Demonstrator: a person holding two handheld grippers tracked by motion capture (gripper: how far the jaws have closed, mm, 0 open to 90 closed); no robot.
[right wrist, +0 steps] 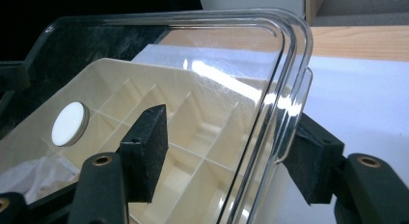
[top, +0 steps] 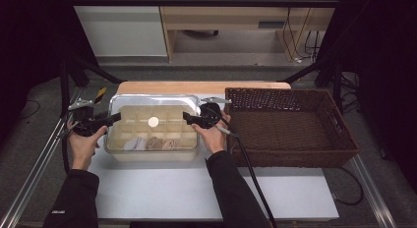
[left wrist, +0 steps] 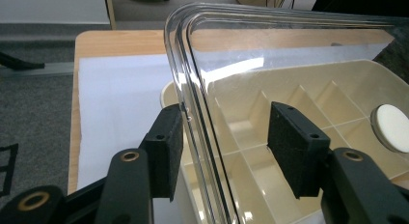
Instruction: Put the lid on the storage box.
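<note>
My left gripper (left wrist: 224,147) straddles the left edge of the clear lid (left wrist: 289,45): one pad sits outside the rim, the other well inside over the compartments, and the jaws stand wide, pressing on nothing that I can see. My right gripper (right wrist: 226,156) does the same at the lid's right edge, jaws apart, with the rim and its small lip passing between them; one pad looks close to the lip, but I cannot tell if it touches.

Both gripper views show the lid lying over the cream divided box (right wrist: 159,113), a white disc (right wrist: 70,123) on top of it. The right gripper view also catches pale cloth (right wrist: 34,178) in a near compartment.

From the high view I see what the close ones cannot: the box (top: 152,127) sits on a white mat (top: 206,188) between my hands, folded items (top: 152,143) line its near row, and a brown wicker basket (top: 290,125) stands just beside it on the right.
</note>
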